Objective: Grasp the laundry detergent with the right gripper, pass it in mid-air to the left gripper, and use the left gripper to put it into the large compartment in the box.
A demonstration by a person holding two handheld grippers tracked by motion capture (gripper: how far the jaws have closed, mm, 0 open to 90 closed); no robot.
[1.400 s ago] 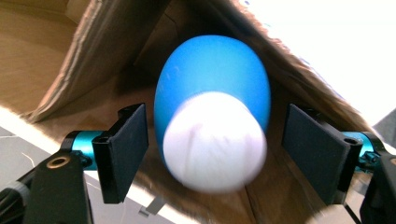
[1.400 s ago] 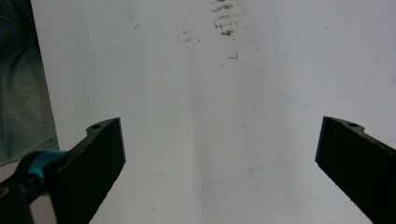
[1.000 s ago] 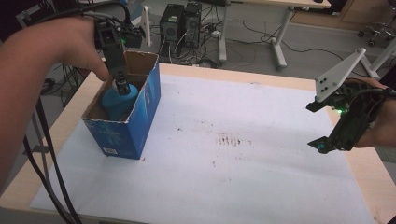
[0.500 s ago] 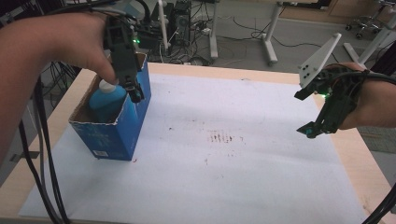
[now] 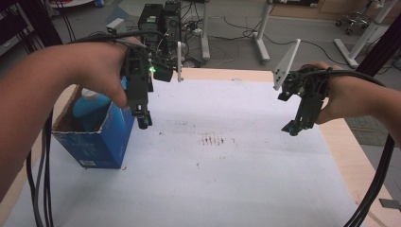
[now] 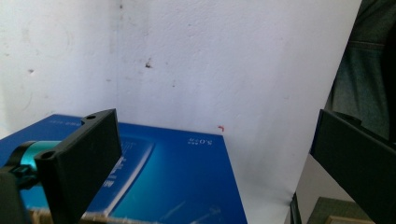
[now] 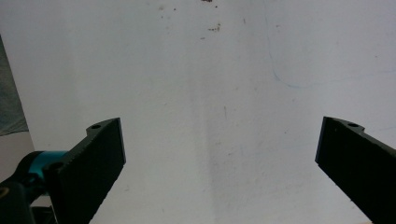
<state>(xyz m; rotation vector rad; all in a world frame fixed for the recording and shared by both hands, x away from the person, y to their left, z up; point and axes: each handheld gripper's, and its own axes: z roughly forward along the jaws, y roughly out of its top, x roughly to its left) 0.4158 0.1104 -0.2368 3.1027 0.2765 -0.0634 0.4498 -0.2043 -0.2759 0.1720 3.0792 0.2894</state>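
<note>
Clearly the nearer tool is the left gripper, which is hanging just beside the right wall of the blue box at the table's left edge. Its jaws are standing wide apart with nothing between them; in the left gripper view they are framing the box's blue face and the white sheet beyond. A blue bottle is standing upright inside the box, its pale cap showing just above the torn rim. From the left gripper the bottle is lying to the left and slightly lower, across the box wall, so any reach for it is looking like a move up and over the rim, then straight down along the bottle's upright axis. Toward the middle, the sheet is carrying only small dark marks. Farther right, the right gripper is hovering over the sheet's right side, well apart from the box, its jaws also spread wide and holding nothing.
</note>
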